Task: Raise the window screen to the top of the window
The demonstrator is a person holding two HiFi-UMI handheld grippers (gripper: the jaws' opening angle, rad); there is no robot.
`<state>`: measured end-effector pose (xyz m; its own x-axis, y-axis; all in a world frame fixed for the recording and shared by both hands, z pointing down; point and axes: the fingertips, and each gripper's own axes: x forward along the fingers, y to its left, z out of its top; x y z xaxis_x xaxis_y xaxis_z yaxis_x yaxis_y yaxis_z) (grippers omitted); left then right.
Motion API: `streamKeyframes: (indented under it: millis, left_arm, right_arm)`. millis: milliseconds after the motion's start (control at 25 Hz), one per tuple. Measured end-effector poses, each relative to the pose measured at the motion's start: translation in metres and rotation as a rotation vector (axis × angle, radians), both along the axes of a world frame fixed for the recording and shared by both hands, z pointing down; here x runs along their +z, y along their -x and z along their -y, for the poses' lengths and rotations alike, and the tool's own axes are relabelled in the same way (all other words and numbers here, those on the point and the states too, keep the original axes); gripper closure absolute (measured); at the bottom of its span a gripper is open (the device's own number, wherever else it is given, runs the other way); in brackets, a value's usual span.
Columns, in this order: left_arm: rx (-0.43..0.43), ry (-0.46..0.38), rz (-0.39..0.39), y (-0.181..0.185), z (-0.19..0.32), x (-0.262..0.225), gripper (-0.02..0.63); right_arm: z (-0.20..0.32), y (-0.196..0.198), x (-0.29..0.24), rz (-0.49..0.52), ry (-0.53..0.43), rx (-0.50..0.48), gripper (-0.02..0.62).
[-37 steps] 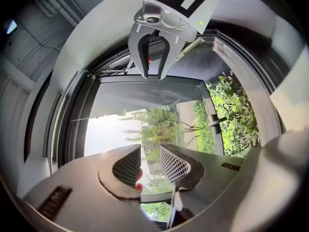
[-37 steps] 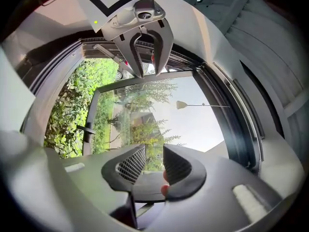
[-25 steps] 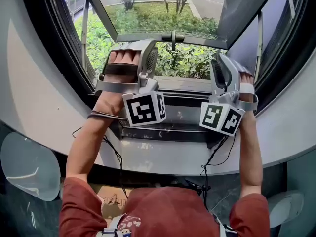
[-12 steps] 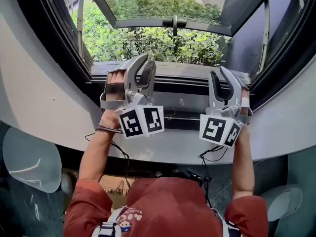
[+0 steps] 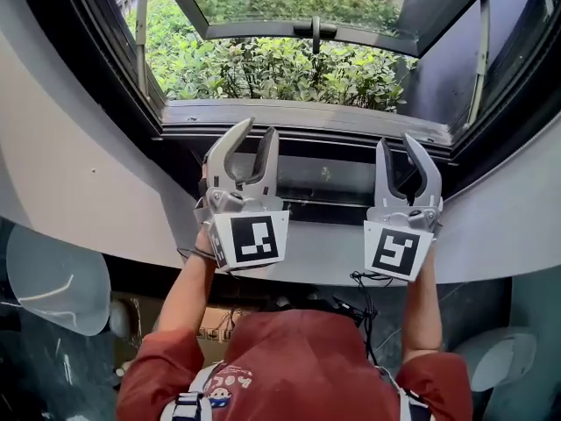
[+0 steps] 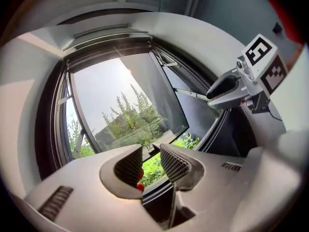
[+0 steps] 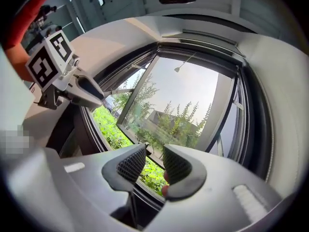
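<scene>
So the left tool (image 5: 257, 132) sat left of centre, jaws apart with nothing between them. Mid-frame, along the sill, what looked like the window screen (image 5: 326, 175) lay down low in its dark channel, just past both tools' tips. The right tool (image 5: 396, 143), right of centre, was open and empty too.
</scene>
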<state>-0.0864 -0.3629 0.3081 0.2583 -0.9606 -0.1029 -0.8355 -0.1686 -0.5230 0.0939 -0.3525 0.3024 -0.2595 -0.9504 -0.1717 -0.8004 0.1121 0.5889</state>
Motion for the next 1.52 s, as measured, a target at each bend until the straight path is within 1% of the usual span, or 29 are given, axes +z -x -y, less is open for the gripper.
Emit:
streamKeyframes:
  millis: [120,200,320,480,560,720,800,1000,1240,1400,1520]
  left_arm:
    - [0.006,0.038,-0.083,0.003,-0.006,0.013,0.491]
    - [0.005,0.055,-0.132,0.005,-0.010,0.021,0.491]
    - [0.001,0.055,-0.201,0.007,-0.016,0.027,0.491]
    - [0.008,0.053,-0.311,0.010,-0.027,0.035,0.491]
    - [0.004,0.063,-0.349,0.011,-0.032,0.043,0.491]
    - [-0.004,0.095,-0.416,0.013,-0.038,0.056,0.491]
    - [-0.004,0.094,-0.428,0.013,-0.039,0.057,0.491]
    - [-0.012,0.081,-0.418,0.016,-0.041,0.056,0.491]
    - [-0.019,0.073,-0.412,0.021,-0.042,0.057,0.494]
    - [-0.019,0.066,-0.416,0.023,-0.042,0.055,0.525]
    - [-0.029,0.051,-0.414,0.024,-0.042,0.054,0.541]
  right_arm:
    - [-0.003,-0.005,0.002,0.053,-0.001,0.008,0.474]
    - [-0.007,-0.007,0.005,0.106,0.001,-0.004,0.474]
    - [-0.012,-0.010,0.012,0.179,0.018,-0.015,0.474]
    - [-0.020,-0.018,0.024,0.304,0.043,-0.001,0.474]
    - [-0.024,-0.020,0.033,0.330,0.056,0.006,0.474]
    - [-0.029,-0.016,0.044,0.345,0.077,0.001,0.474]
    - [-0.030,-0.015,0.048,0.350,0.085,-0.003,0.474]
    - [-0.030,-0.015,0.052,0.364,0.092,-0.009,0.474]
    - [-0.029,-0.012,0.055,0.354,0.101,-0.011,0.474]
    - [-0.028,-0.009,0.055,0.344,0.107,-0.016,0.477]
    - [-0.028,-0.006,0.056,0.333,0.118,-0.026,0.502]
